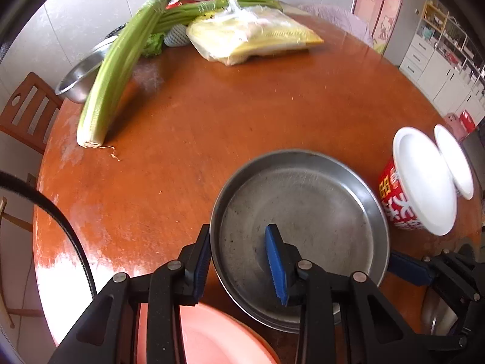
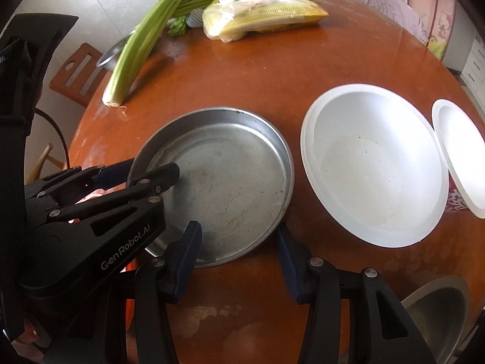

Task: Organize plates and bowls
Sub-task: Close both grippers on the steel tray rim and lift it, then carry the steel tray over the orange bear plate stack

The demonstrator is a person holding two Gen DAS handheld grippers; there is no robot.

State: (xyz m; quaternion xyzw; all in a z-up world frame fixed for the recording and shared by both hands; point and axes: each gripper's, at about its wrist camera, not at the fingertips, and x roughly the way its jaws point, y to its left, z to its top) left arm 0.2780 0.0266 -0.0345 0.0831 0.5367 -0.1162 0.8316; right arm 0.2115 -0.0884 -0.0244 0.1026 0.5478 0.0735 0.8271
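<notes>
Your left gripper (image 1: pixel 239 262) has the left rim of the round, flat-bottomed grey metal plate (image 1: pixel 303 212) between its blue pads. One pad is outside the rim and one is inside, and they look pinched tight on it. Your right gripper (image 2: pixel 239 261) sits at the near right edge of the same plate. One of its blue fingers (image 2: pixel 188 251) lies over the inside of the plate, and the other is outside the rim. Its jaws are partly open, and you cannot tell if the pads press the rim.

The plate lies near the front of the round brown wooden table (image 1: pixel 242 106). Just to its right stands a white bowl with a red printed outside (image 2: pixel 372 166), and a second white bowl (image 2: pixel 460 157) leans behind that one. A pink plastic plate (image 1: pixel 212 339) shows under your left gripper. Another shiny metal bowl (image 2: pixel 436 312) is at the front right edge.

The middle of the table is bare. At the back lie long green celery stalks (image 1: pixel 121 60) and a clear bag with yellow food (image 1: pixel 251 36).

The grey plate is dull and scratched, with a low rim.
</notes>
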